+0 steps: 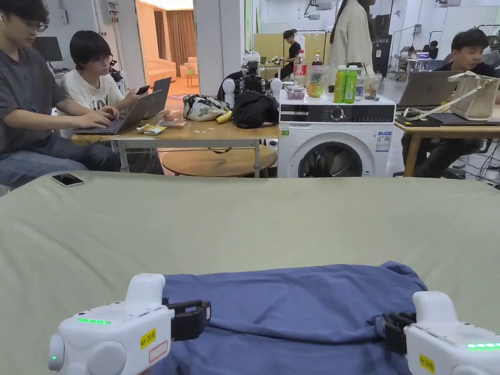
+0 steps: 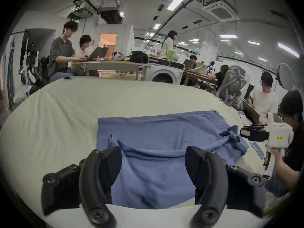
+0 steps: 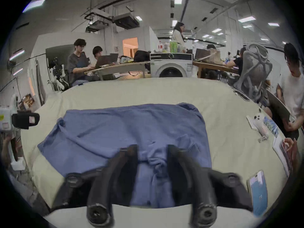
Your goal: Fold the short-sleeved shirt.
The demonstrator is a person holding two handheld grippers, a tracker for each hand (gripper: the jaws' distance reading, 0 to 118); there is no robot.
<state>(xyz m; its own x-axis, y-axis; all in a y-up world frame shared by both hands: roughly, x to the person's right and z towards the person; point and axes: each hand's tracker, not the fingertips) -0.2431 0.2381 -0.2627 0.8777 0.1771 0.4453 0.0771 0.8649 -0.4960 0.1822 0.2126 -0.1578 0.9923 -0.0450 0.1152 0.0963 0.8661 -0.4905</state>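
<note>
A blue short-sleeved shirt [image 1: 293, 307] lies on the pale green table cover [image 1: 244, 219] at the near edge, roughly flat with a rumpled right side. My left gripper [image 1: 191, 320] sits at the shirt's left edge. In the left gripper view it [image 2: 153, 152] stands wide open above flat blue cloth [image 2: 153, 174]. My right gripper [image 1: 394, 331] is at the shirt's right side, where the wrinkles gather. In the right gripper view its jaws [image 3: 152, 151] stand partly apart, with a bunched ridge of shirt [image 3: 158, 162] between them that touches the right jaw; the picture is blurred.
A phone [image 1: 67, 179] lies at the table's far left corner. Another phone [image 3: 258, 192], papers and small items [image 3: 263, 128] lie along the right edge, beside a seated person. Beyond the table are a washing machine [image 1: 337, 141] and desks with people at laptops.
</note>
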